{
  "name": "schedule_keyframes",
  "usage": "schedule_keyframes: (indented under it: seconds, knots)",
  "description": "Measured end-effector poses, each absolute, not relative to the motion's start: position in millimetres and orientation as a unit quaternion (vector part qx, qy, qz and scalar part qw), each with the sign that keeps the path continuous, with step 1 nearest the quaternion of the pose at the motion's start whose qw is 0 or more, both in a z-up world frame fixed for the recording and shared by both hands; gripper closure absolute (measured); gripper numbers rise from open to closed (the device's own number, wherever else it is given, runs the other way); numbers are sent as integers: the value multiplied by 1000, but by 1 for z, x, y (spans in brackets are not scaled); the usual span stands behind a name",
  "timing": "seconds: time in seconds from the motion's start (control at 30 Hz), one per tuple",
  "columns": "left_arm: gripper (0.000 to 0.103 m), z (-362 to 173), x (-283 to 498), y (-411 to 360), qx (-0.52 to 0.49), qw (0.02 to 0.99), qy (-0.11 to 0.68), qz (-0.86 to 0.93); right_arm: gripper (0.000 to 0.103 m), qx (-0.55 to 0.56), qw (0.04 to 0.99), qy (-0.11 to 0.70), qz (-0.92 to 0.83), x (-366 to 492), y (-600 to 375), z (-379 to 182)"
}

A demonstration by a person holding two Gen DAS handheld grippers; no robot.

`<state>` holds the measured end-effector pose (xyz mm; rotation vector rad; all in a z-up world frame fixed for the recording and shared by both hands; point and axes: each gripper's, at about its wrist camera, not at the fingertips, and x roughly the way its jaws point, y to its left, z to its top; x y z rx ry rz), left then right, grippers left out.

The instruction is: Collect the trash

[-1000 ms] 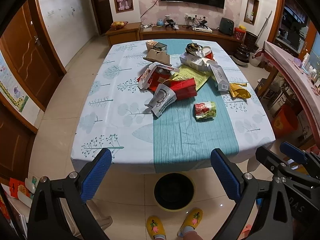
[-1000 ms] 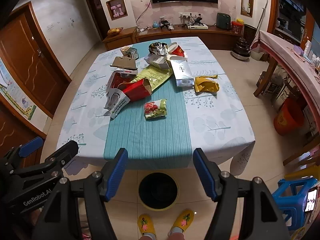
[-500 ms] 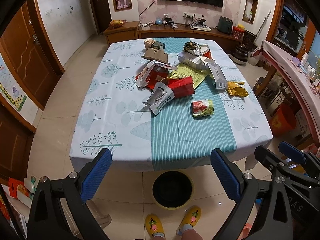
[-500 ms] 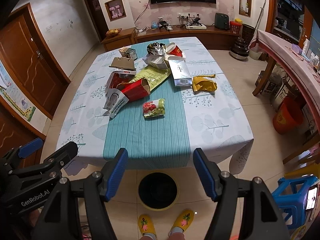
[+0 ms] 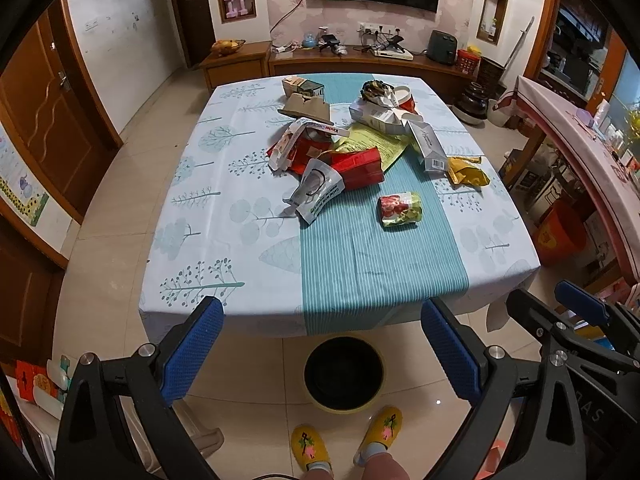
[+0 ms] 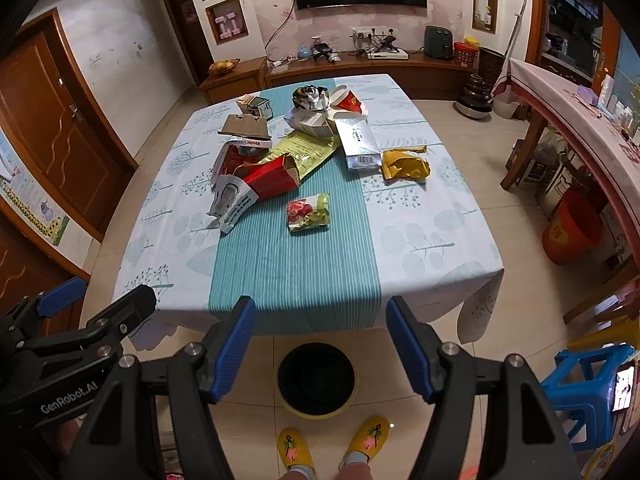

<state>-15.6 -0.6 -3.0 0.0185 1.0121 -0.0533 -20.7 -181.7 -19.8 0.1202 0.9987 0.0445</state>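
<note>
Trash lies in a pile on the table [image 5: 224, 248]: a red-and-green snack wrapper [image 5: 400, 209] [image 6: 309, 212] nearest me, a red carton [image 5: 358, 168] [image 6: 272, 178], a white pouch [image 5: 314, 194] [image 6: 232, 204], a yellow bag [image 5: 466, 170] [image 6: 405, 164] and several boxes behind. A black bin with a yellow rim [image 5: 343, 372] [image 6: 317, 378] stands on the floor below the table's near edge. My left gripper [image 5: 322, 354] and right gripper [image 6: 320, 348] are both open and empty, held high in front of the table's near edge.
An orange bucket [image 5: 562, 232] [image 6: 572, 232] stands on the floor at the right beside a long side table [image 6: 580, 120]. A blue stool [image 6: 592, 384] is at my right. My yellow slippers [image 5: 346, 440] are just behind the bin. A brown door [image 5: 48, 120] is at the left.
Both grippers have drawn slightly back and up from the table, so the table looks a little smaller and farther. Both stay open; nothing on the table has moved.
</note>
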Motion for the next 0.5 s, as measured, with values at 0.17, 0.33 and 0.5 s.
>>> schedule_keyframes:
  seconds: [0.17,0.33,0.5]
  knots:
    - [5,-3,-20,5,15,873,487,-32,35,61,876,477,16,-28,-182,-20]
    - [5,-4,-22,11,24,870,490,-39,35,65,877,477,9,-40,-176,-20]
    - [5,-4,-26,19,37,870,489,-50,35,75,875,478,0,-48,-163,-23]
